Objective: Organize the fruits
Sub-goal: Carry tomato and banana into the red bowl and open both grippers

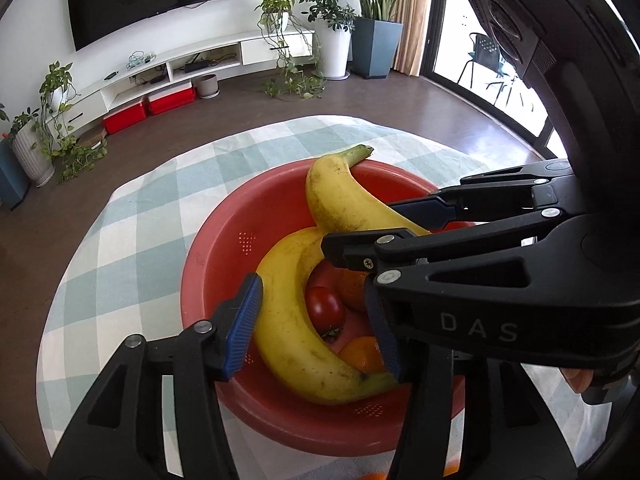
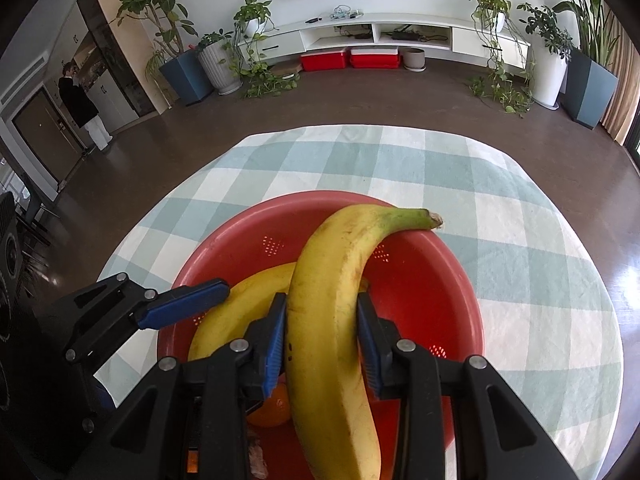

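Working down from the checked table (image 2: 520, 216), we see the red bowl (image 1: 224, 248) with two bananas lying over tomatoes (image 1: 324, 308) and oranges (image 1: 362, 354). Our right claw (image 2: 322, 340) grips the upper banana (image 2: 336, 300); our left claw (image 1: 316, 328) stands part open around the lower banana (image 1: 288, 320), pads apparently clear. Releasing now could let the upper banana, stem overhanging the rim, tip out or bruise the tomatoes.

Two yellow bananas (image 1: 304, 320) (image 1: 344, 196), two red tomatoes (image 1: 325, 309) (image 1: 322, 274), two oranges (image 1: 362, 354) (image 1: 352, 288), all in one red bowl (image 1: 224, 240). Orange at five o'clock from lower tomato.
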A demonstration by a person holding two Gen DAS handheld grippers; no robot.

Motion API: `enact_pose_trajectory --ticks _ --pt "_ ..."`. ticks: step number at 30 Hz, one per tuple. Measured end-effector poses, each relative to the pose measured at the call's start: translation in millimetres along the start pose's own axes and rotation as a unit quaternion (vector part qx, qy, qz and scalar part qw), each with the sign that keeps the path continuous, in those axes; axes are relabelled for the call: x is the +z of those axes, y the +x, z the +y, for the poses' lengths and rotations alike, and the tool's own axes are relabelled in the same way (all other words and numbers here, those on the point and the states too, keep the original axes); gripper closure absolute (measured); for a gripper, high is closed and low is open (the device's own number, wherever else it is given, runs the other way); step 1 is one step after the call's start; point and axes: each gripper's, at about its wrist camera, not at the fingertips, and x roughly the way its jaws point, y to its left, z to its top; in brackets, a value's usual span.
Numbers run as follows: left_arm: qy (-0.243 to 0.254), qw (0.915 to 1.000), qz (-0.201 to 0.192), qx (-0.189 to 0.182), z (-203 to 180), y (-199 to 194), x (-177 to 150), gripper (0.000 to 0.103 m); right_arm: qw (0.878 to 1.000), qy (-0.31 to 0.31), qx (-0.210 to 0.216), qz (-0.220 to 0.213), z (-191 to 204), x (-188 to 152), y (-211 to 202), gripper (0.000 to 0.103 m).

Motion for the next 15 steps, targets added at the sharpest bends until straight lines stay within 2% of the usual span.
enact_pose_trajectory --ticks 3,10,12,15 --pt "-0.003 1.0 -0.002 0.002 2 -4 -2 0.052 1.0 0.002 0.001 0.002 0 -1 0 0.066" --pt "0.009 0.9996 -0.022 0.016 -7 -30 -9 0.033 1.0 -0.002 -0.01 -0.03 6 -3 -23 0.066" --pt "0.009 0.9992 -0.032 0.021 -8 -41 -12 0.027 0.999 -0.003 -0.013 -0.042 8 -7 -37 0.056" --pt "0.006 0.9987 -0.044 0.026 -9 -59 -19 0.018 0.998 -0.001 -0.011 -0.068 10 -19 -63 0.03"
